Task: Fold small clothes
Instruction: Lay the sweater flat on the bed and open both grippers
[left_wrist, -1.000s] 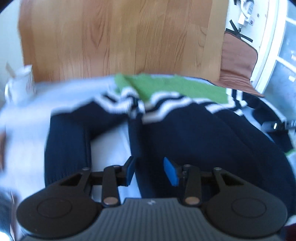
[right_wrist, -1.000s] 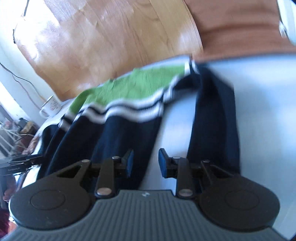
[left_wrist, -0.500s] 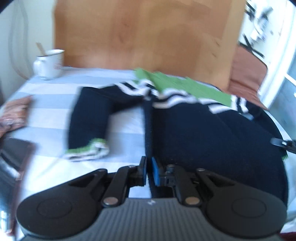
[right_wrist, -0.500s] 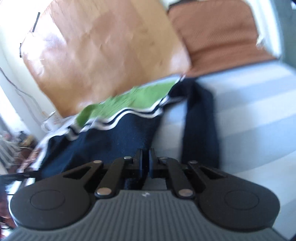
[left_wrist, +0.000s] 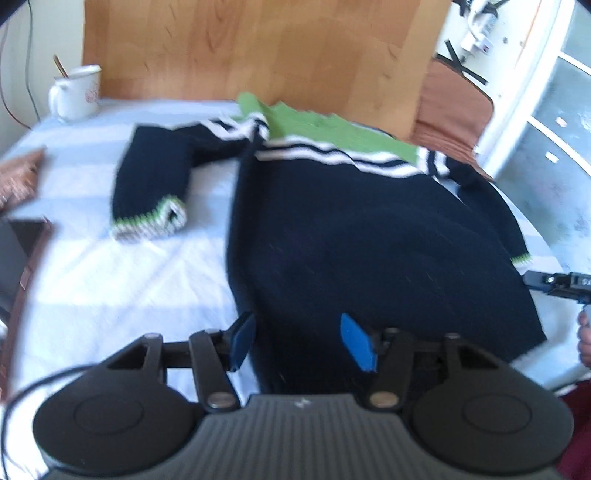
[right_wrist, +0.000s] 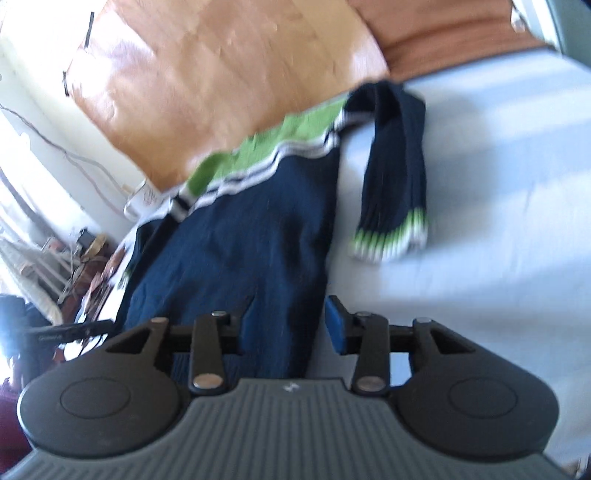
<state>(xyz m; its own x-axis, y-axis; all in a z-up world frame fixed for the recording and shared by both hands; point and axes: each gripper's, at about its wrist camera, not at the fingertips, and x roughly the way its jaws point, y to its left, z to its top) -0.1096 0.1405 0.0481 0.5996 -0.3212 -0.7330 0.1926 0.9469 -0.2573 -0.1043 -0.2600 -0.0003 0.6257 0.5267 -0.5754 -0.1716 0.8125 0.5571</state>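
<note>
The navy sweater (left_wrist: 369, 240) lay spread flat on the pale striped bed sheet (left_wrist: 110, 288), its green yoke and white bands toward the wooden headboard (left_wrist: 258, 48), its hem toward the 2 tools. Judging by how it lay, the fold had not begun: the body was smoothed out in 1 layer, the sleeve on the left (left_wrist: 155, 184) bent down beside the body with its striped cuff clear of it, and the other sleeve (right_wrist: 399, 173) hung straight on the right, apart from the body. Both sleeves were left to bring in, then the body to double over.

The left tool (left_wrist: 301, 341) had just been opening; its blue pads stood moderately apart astride the hem's left corner, and they did not appear to press the cloth. The right tool (right_wrist: 290, 323) had likewise just been opening, its jaws a little apart over the hem's right edge, gripping nothing as far as the blurred view showed.

A white mug (left_wrist: 75, 92) with a stick in it stood at the sheet's far left corner; it bore a reddish mark, too smeared to read. Pale lettering showed on the other tool's side in each view, illegible. No brand or label on the sweater could be made out.
</note>
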